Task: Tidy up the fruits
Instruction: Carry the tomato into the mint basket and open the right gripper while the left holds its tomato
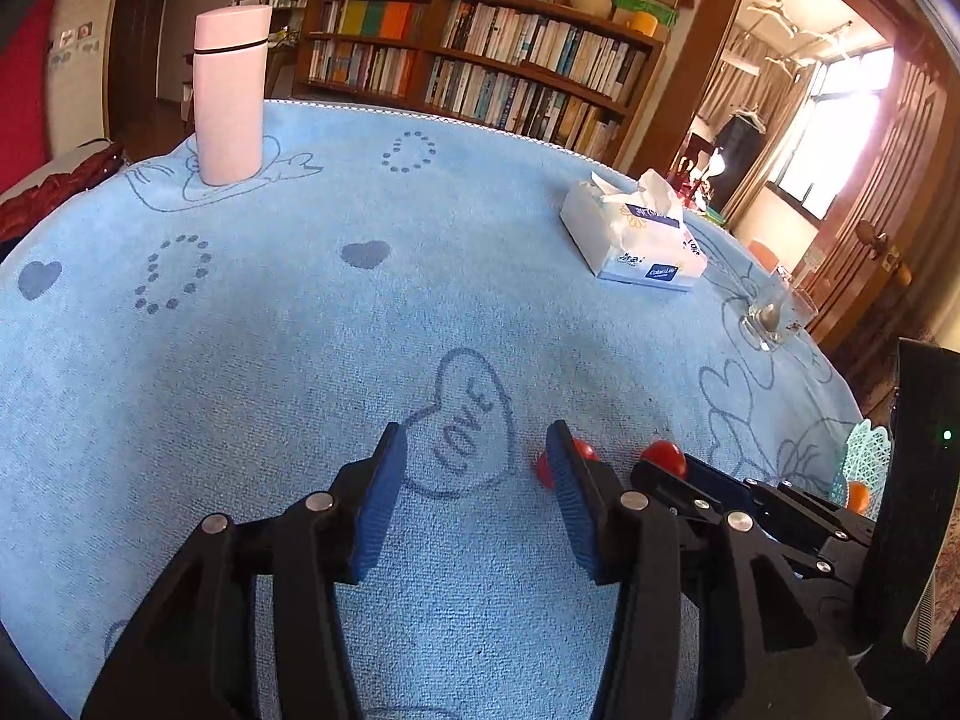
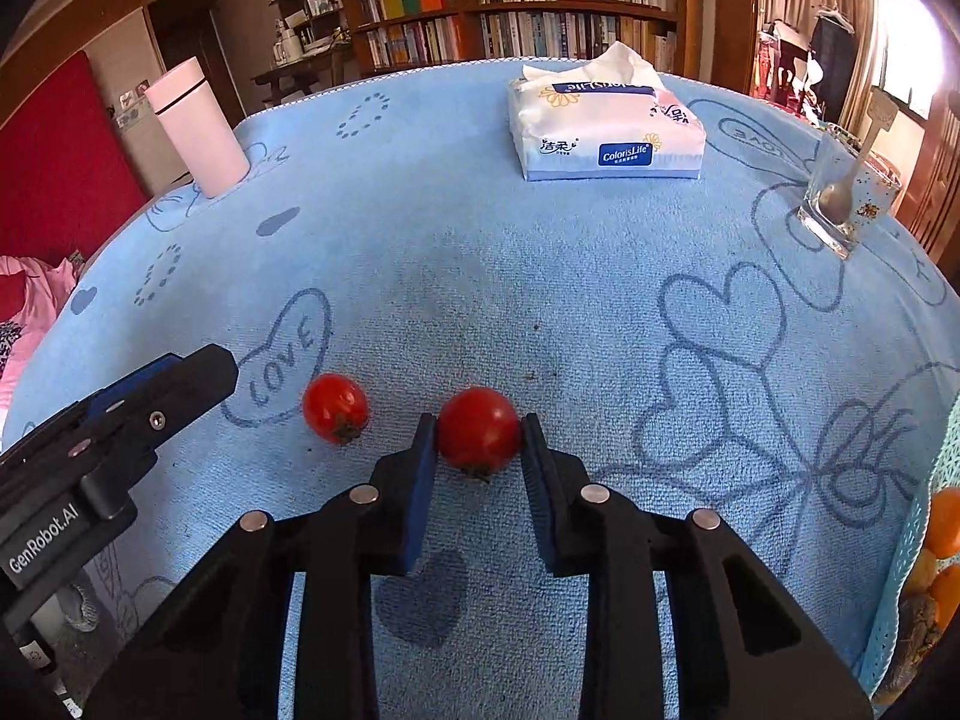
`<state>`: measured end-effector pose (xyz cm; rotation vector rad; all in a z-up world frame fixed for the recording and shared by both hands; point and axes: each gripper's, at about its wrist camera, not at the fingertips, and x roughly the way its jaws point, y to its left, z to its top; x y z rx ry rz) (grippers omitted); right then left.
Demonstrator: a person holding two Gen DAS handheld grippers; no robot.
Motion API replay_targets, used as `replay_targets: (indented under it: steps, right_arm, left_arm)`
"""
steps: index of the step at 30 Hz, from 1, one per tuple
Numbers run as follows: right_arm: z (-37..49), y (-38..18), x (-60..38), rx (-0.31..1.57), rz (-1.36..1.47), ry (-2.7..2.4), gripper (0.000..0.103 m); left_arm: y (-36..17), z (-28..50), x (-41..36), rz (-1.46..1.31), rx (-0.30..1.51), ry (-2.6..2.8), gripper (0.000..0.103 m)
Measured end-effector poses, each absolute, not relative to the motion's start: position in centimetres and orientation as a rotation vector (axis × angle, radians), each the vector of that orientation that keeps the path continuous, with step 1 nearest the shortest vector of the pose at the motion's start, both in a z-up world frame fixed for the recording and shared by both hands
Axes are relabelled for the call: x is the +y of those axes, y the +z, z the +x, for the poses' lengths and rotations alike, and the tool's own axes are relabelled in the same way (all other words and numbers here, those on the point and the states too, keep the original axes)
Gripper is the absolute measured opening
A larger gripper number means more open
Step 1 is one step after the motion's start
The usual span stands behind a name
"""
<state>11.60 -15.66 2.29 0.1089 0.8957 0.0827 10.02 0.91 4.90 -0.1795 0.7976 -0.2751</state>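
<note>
Two red cherry tomatoes lie on the blue towel-covered table (image 2: 540, 276). In the right wrist view my right gripper (image 2: 478, 441) is shut on one tomato (image 2: 478, 420), pads pressing its sides, with the fruit resting on the cloth. The second tomato (image 2: 335, 408) sits free just to its left. My left gripper (image 1: 474, 444) stands open over the "LOVE" heart print with nothing between its fingers; the free tomato (image 1: 585, 450) peeks out behind its right finger. The gripped tomato (image 1: 663, 456) shows beyond it. A teal mesh basket (image 2: 918, 516) at the right edge holds oranges (image 2: 945, 522).
A pink flask (image 1: 231, 96) stands at the far left of the table. A tissue pack (image 2: 606, 126) lies at the back, and a glass with a spoon (image 2: 840, 204) stands at the far right. Bookshelves line the wall behind.
</note>
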Motion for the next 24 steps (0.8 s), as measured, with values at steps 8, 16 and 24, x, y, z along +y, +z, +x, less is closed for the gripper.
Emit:
replay_targets:
  steps: [8, 16, 24]
  right_arm:
    - [7.3, 5.0, -19.9, 0.817, 0.167, 0.034, 0.029]
    - [2.2, 7.7, -25.3, 0.733, 0.208, -0.078, 0.029]
    - [-2.4, 9.1, -30.5, 0.673, 0.243, -0.209, 0.029]
  left_arm:
    - [4.2, 9.7, -1.2, -0.151, 0.805, -0.327, 0.051]
    - [2.9, 10.3, -4.5, -0.064, 0.838, -0.382, 0.053]
    - [2.1, 11.0, -4.9, -0.059, 0.867, -0.382, 0.029]
